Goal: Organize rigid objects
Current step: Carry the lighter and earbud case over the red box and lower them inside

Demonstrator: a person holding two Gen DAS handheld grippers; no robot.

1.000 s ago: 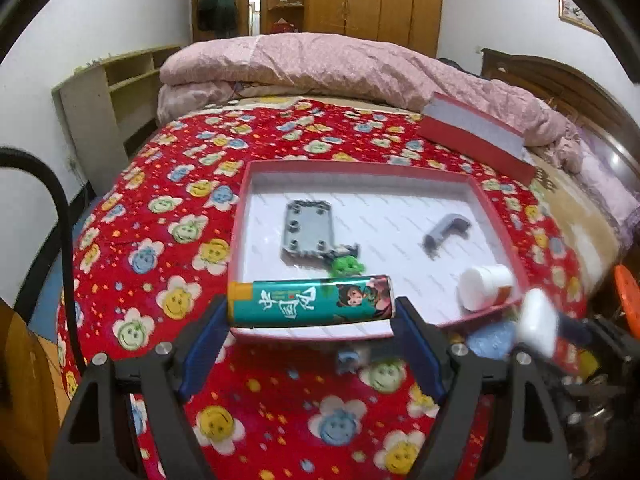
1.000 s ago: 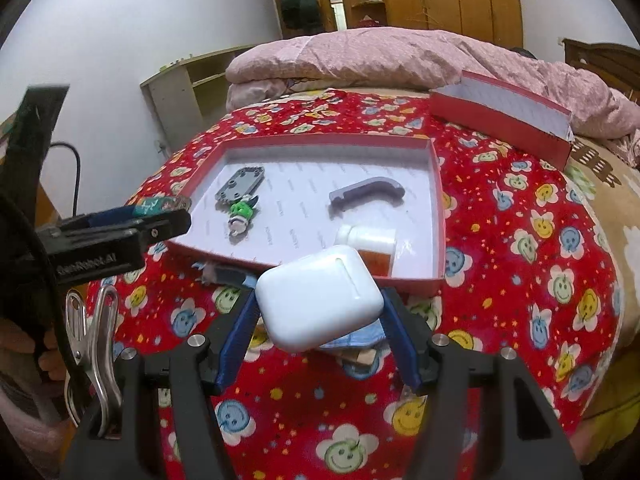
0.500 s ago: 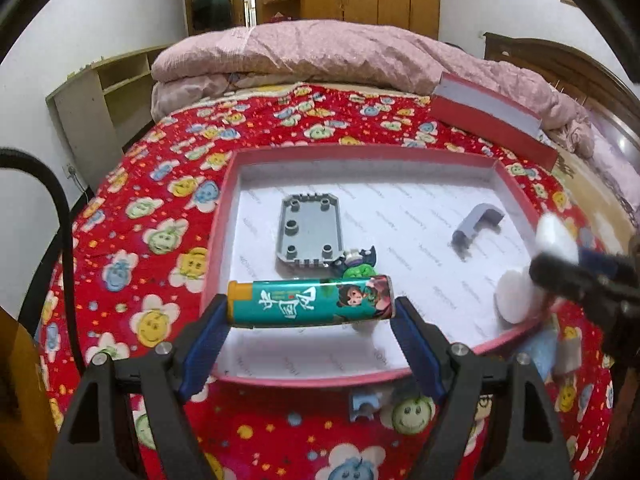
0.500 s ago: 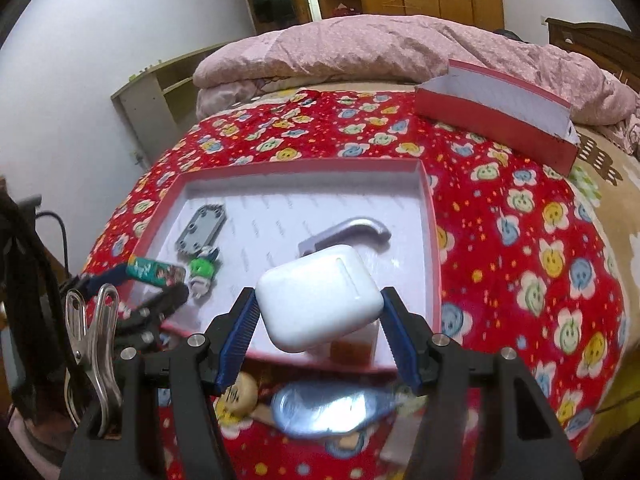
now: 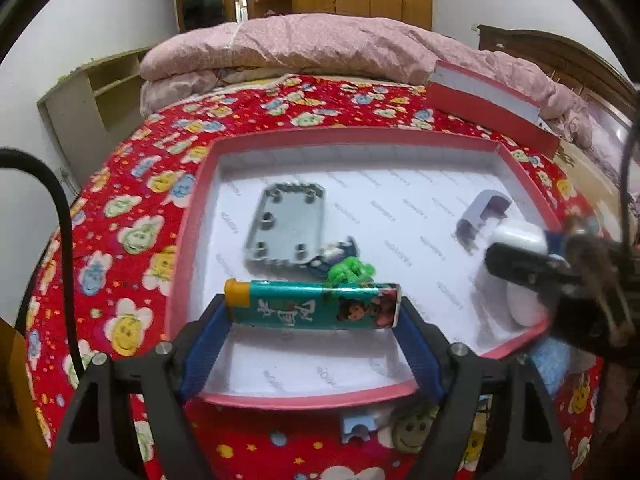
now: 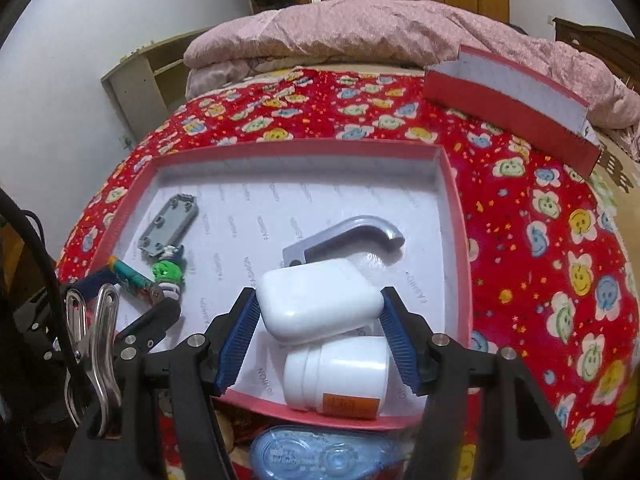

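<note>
My left gripper (image 5: 312, 312) is shut on a teal lighter (image 5: 312, 306) held crosswise, hanging over the near part of a pink-rimmed white tray (image 5: 304, 394). My right gripper (image 6: 320, 312) is shut on a white earbud case (image 6: 316, 300) above the tray's (image 6: 456, 216) near right corner. In the tray lie a grey plate (image 5: 286, 228), a green toy figure (image 5: 350, 272), a grey curved bracket (image 6: 348, 236) and a white bottle (image 6: 340, 372). The right gripper (image 5: 520, 260) shows at the right edge of the left wrist view, and the left gripper (image 6: 132, 280) at the left of the right wrist view.
The tray sits on a bed with a red flowered blanket (image 6: 540, 220). The red box lid (image 6: 508, 108) lies behind it to the right, near a pink duvet (image 5: 320, 48). A blue tape dispenser (image 6: 320, 454) and small items (image 5: 358, 428) lie in front of the tray.
Both grippers have moved forward over the tray, each still holding its object. The case now hangs above the white bottle, and the lighter hangs lower over the tray's near floor.
</note>
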